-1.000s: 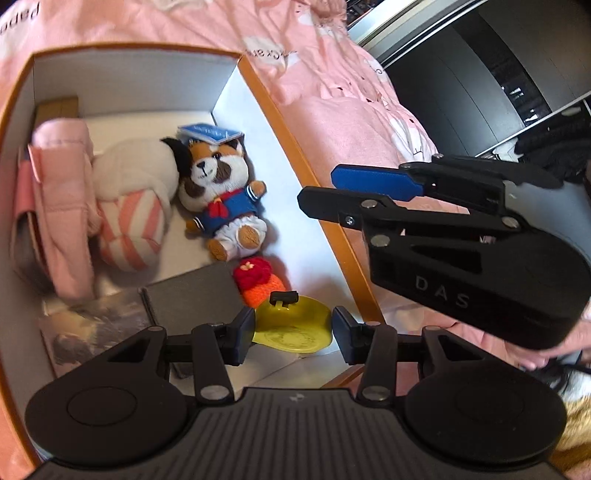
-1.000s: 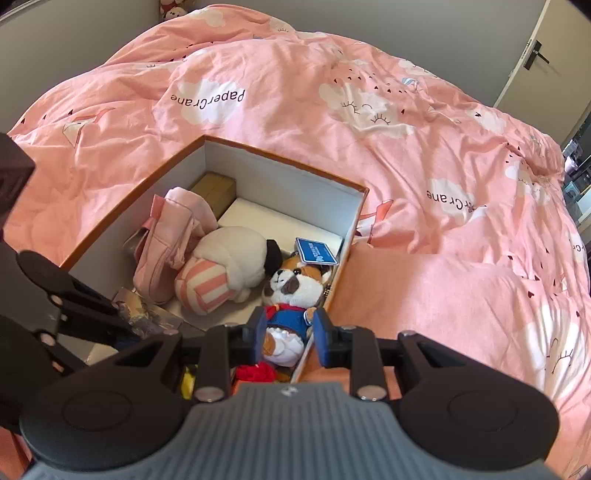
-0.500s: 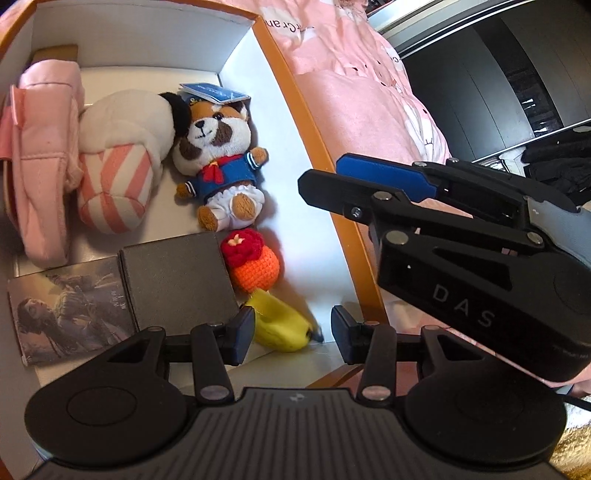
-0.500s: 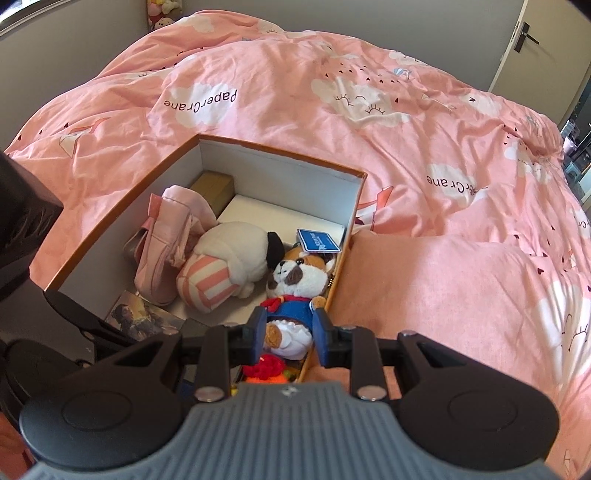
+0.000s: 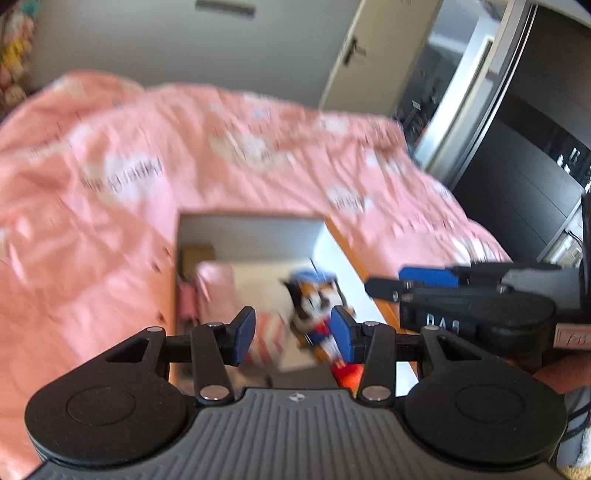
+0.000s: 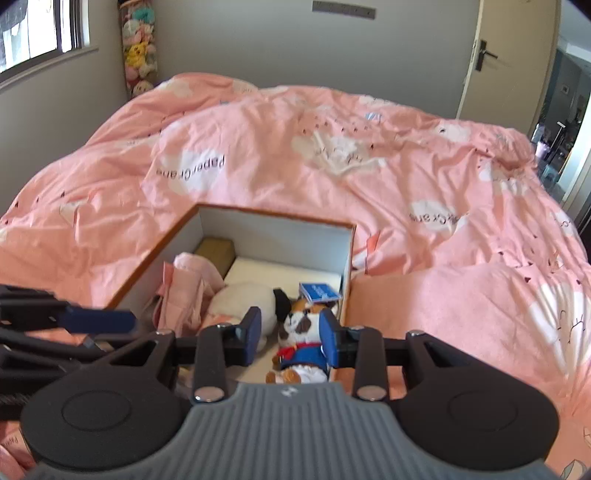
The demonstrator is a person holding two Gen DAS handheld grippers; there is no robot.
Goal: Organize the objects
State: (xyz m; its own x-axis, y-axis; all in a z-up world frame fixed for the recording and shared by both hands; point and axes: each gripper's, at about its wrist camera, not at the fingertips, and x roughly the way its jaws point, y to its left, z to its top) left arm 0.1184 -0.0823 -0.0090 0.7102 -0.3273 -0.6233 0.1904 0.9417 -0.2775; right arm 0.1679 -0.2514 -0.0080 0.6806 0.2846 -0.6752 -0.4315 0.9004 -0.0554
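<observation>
An orange-rimmed white box point(image 6: 277, 236) lies on the bed. Inside it are a plush dog in a blue sailor suit point(image 6: 299, 325), a white plush with a striped part point(image 6: 243, 301), a pink bag point(image 6: 188, 291) and a brown block point(image 6: 216, 251). My right gripper point(image 6: 290, 334) hovers above the box's near right corner; its jaws are opening and nothing is between them. My left gripper point(image 5: 293, 328) is open and empty, held above the box point(image 5: 251, 236) in a blurred view. The dog point(image 5: 314, 302) and an orange knitted toy point(image 5: 347, 373) show behind it. Its blue-padded fingers point(image 6: 99, 320) reach in from the left.
A rumpled pink duvet point(image 6: 332, 155) covers the bed around the box. A door point(image 6: 506, 55) stands at the back right, and dark wardrobe doors point(image 5: 524, 155) line the right. Plush toys point(image 6: 138, 51) hang in the far corner beside a window point(image 6: 40, 29).
The left gripper has risen out of the box and tipped up, so the bed and the room now fill its view. The right gripper's jaws have widened and it has drawn back a little.
</observation>
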